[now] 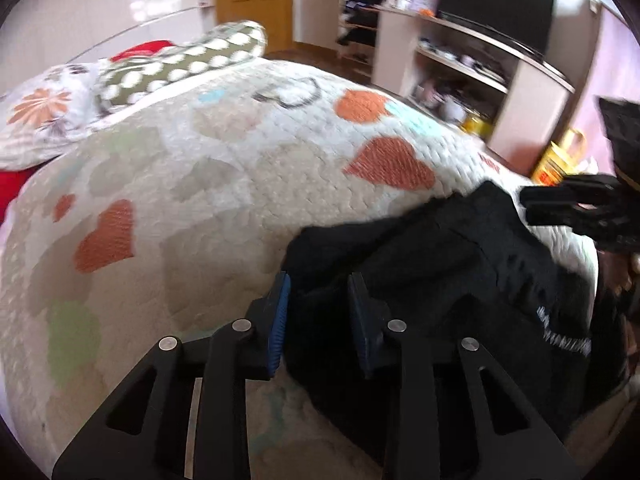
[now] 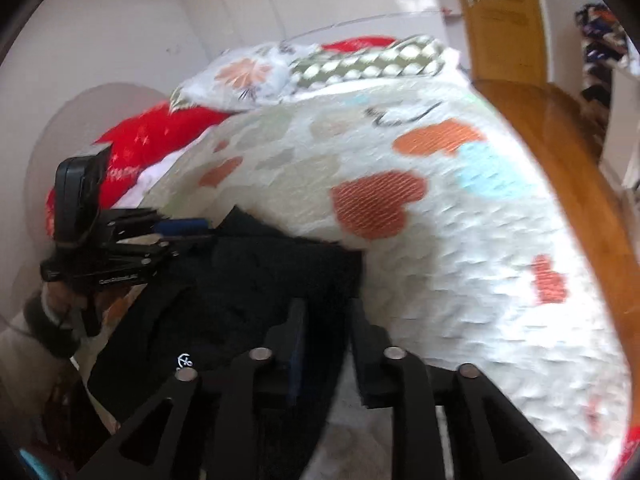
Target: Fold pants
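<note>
Left gripper (image 1: 318, 312): black two-finger tool with blue ribbed pads, jaws drawn in close, pinching a fold of the black fabric pants (image 1: 460, 272) between the pads.

Right gripper (image 2: 326, 340): same make, jaws narrow, nipping an edge of the black pants at their right side; the view is blurred, so the depth of the bite cannot be told.

Risk: either hold looks to be on a thin edge of cloth. A pull by one gripper ahead of the other could slip the fabric free or drag the pile askew, and only the top layer might be caught, leaving a leg behind.

Pants, position: bunched in a loose heap between the two grippers, on the near edge of the white quilted bedspread with orange hearts (image 1: 224, 168).

Beyond: patterned pillows (image 1: 172, 64) at the far end of the bed.
</note>
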A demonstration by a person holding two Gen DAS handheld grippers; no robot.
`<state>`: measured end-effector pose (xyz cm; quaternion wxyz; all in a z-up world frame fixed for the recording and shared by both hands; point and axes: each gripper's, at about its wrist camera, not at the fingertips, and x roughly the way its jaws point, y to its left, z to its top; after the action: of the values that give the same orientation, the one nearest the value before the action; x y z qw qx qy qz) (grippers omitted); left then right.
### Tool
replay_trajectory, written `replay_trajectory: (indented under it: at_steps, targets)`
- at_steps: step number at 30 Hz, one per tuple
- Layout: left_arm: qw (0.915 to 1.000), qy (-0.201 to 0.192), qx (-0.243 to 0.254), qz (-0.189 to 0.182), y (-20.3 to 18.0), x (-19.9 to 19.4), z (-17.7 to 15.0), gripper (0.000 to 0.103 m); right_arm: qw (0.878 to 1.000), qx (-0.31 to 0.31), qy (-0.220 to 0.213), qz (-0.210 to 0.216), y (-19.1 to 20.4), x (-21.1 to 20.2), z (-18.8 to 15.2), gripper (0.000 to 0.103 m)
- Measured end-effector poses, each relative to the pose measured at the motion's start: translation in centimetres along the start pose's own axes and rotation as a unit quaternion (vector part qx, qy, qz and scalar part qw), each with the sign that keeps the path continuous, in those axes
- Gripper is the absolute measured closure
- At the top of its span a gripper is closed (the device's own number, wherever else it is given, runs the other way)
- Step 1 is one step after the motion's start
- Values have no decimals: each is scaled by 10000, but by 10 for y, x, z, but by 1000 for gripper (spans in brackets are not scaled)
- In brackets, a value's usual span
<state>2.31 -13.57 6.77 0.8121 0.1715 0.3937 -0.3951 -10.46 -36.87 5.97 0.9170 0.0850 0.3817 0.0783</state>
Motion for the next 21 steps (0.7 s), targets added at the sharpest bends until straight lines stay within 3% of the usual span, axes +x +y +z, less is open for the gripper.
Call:
replay_trajectory:
  at_steps: [4, 6, 7, 10, 15, 18, 21]
  targets:
    - [9996, -216, -166, 20, -13, -32, -3, 72, 9965, -448, -261, 661, 34, -32, -2, 76]
    - [9992, -281, -288, 24, -25, -46, -10, 57, 9945, -673, -208, 771, 51, -32, -9, 76]
    - [9989, -319, -357, 20, -31, -51, -15, 57, 9930, -821, -122, 842, 61, -29, -14, 76]
    - [9978, -323, -581, 58, -49, -61, -30, 57, 9916, -1065, 147, 716, 72, -19, -29, 76]
    - [9952, -224, -916, 251, -74, -53, -60, 57, 9920, -1217, 320, -35, 59, -7, -52, 75]
    - [9911, -133, -1191, 583, -81, -34, -72, 55, 9962, -826, 212, 170, 38, 0, -57, 72]
    - [9865, -261, -1475, 662, -81, -37, -74, 55, 9977, -623, 204, 188, 34, -5, -56, 72]
